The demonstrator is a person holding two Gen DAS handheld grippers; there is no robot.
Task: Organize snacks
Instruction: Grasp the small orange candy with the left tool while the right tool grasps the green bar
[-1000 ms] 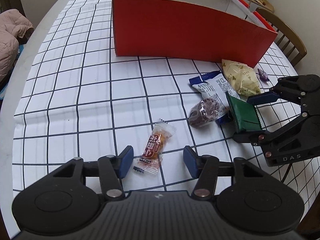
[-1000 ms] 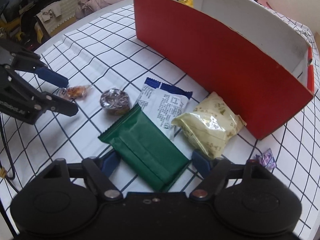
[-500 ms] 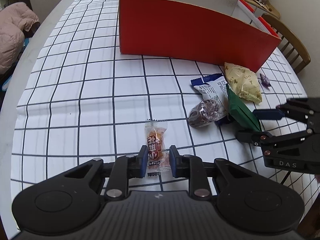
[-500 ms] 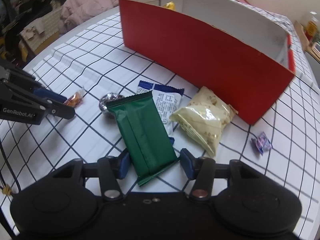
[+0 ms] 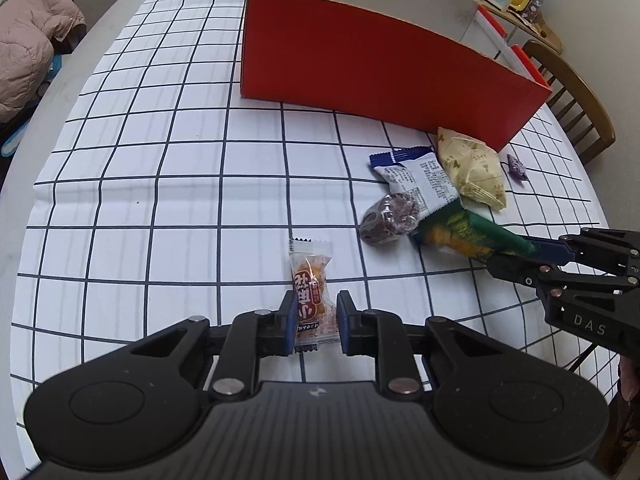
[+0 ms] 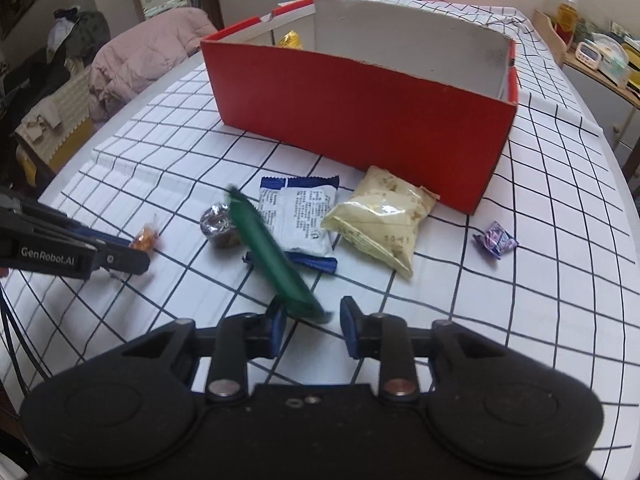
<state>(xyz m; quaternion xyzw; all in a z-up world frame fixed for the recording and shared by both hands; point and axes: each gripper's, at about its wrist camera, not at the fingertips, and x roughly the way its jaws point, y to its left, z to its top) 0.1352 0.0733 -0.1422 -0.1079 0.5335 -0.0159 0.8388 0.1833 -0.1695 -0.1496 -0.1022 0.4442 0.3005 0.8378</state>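
Bench (image 5: 160, 168) under a white cloth with a dark grid carries everything here. Far across it stands the red box (image 5: 372, 68), open at the top with pale inner walls; a small yellow wrapped piece (image 6: 291, 40) lies inside near its far left corner.

Near the box's front wall, toward its right end, the loose snacks cluster. A pale yellow pouch (image 6: 380, 216) lies just in front of the box's right corner. A white and blue packet (image 6: 298, 220) lies just left of the pouch, and a dark round wrapped cake (image 5: 390, 216) lies at that packet's left edge. A green packet (image 6: 272, 256) is tilted up off the cloth, slanting over the white and blue packet; its near end sits pinched between the pads of the right tool (image 6: 312, 322), whose jaws are closing on it. A small purple candy (image 6: 495, 240) lies apart on the right.

Left of the cluster, a small clear-wrapped orange snack (image 5: 310, 292) lies on the cloth with its near half between the left tool (image 5: 313, 322), whose blue pads are pressed in against the wrapper's sides.
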